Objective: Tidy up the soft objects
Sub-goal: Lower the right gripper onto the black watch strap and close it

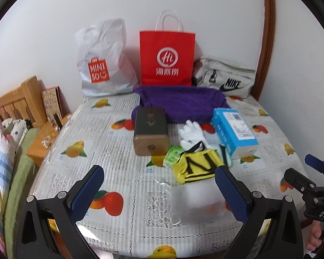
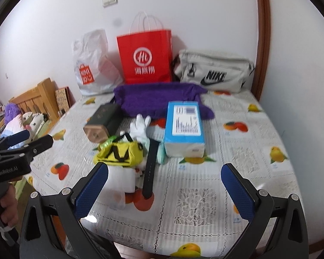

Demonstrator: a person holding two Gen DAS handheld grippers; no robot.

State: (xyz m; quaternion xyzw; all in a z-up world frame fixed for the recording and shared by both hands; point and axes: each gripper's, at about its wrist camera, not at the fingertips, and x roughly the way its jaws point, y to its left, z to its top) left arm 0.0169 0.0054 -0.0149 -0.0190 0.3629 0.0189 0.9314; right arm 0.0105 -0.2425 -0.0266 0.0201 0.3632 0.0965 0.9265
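Left tool (image 1: 158, 185) spread wide and empty, right tool (image 2: 164, 183) likewise, side by side

The table (image 1: 123, 172) is covered by a glossy, ribbed plastic cloth printed with fruit and lace. Along its far edge, a crinkled plastic bag (image 1: 103, 60), a smooth matt red paper bag (image 1: 167, 58) and a grey woven fabric pouch (image 1: 225, 77) are seen. A fuzzy purple cloth (image 1: 181, 101), a brushed metallic tin (image 1: 151, 129), a knitted yellow item (image 1: 196, 165) and a glossy blue carton (image 1: 235, 129) lie nearer. Textured blue rubber-like pads (image 1: 88, 190) are fitted to matt black gripper frames.
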